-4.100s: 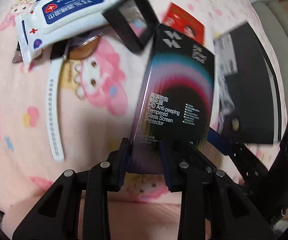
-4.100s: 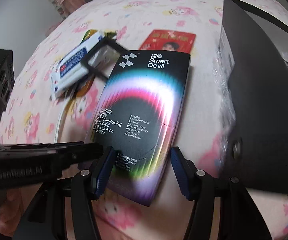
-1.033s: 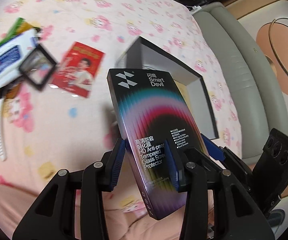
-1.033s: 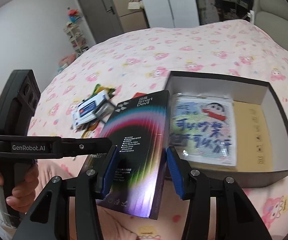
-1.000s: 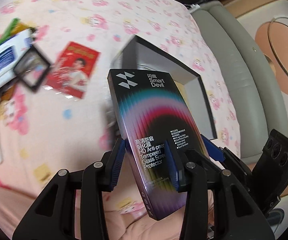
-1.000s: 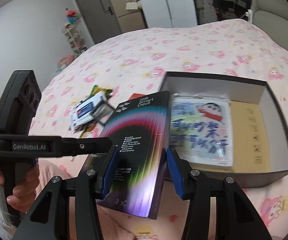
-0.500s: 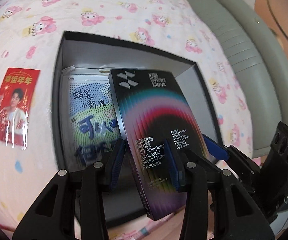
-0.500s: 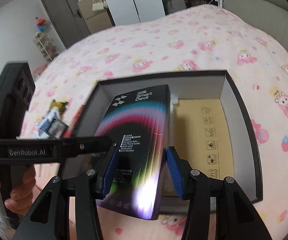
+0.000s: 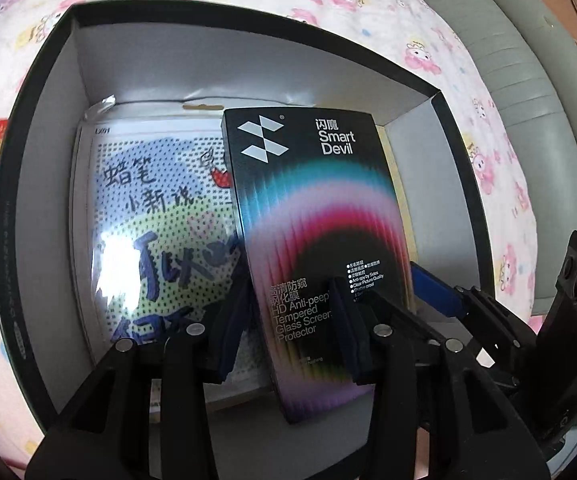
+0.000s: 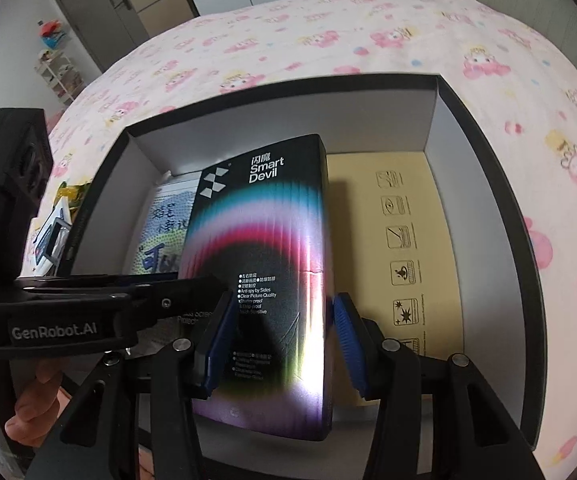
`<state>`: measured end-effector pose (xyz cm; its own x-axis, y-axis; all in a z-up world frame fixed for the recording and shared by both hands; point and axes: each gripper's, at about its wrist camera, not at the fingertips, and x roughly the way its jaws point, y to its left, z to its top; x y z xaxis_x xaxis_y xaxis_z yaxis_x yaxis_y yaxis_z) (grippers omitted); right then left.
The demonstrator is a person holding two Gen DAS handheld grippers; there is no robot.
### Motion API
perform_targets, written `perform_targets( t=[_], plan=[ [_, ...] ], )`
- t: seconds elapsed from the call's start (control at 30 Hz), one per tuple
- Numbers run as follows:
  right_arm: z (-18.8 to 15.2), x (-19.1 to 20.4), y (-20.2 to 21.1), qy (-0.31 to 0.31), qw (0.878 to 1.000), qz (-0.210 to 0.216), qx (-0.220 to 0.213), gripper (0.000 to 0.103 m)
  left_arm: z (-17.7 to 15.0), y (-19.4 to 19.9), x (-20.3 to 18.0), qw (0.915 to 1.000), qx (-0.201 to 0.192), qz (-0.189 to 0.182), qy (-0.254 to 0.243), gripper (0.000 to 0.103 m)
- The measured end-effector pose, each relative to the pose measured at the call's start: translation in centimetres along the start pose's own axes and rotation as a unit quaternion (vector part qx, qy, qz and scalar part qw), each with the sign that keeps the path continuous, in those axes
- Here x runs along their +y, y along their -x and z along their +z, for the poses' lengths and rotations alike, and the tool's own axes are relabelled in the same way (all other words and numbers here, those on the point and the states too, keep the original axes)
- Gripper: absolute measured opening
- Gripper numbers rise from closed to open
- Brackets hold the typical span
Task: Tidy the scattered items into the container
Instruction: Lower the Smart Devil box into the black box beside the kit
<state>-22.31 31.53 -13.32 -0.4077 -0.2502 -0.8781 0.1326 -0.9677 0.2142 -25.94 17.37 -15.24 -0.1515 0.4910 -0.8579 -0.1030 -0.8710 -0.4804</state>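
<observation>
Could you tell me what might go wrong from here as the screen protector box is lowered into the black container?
1. Both the left claw and the right claw grip the screen protector box; uneven release could tip it.
2. It hangs over the plastic-wrapped cartoon packet in the black container, so it may land tilted, half on the packet, half on the yellow floor.
3. The claw fingers could catch the container's near wall.

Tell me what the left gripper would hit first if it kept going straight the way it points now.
Likely the plastic-wrapped cartoon sheet lying on the floor of the black box. The left gripper, clamped on the Smart Devil screen protector box, points down into it; the held box's far end would probably touch first. Depth is unclear.
</observation>
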Motion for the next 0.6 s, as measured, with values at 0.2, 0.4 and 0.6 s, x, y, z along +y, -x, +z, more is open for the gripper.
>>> perform_targets(
  t=[0.2,0.4,0.6],
  plan=[
    [-0.4,-1.3,-0.1,-0.026,1.0,0.006,0.005,0.045,-0.1,1.0,0.7,0.9996,-0.018,-0.013,0.016,0.04],
    [-0.8,-1.3,1.7,-0.035,0.999,-0.012,-0.032,0.045,-0.8,2.4,0.9,0.9988,-0.046,-0.001,0.018,0.036],
    [-0.3,0.9,2.6,0.003,0.998,-0.006,-0.056,0.045,-0.9,2.5,2.1,0.998,-0.051,-0.013,0.036,0.035]
  ],
)
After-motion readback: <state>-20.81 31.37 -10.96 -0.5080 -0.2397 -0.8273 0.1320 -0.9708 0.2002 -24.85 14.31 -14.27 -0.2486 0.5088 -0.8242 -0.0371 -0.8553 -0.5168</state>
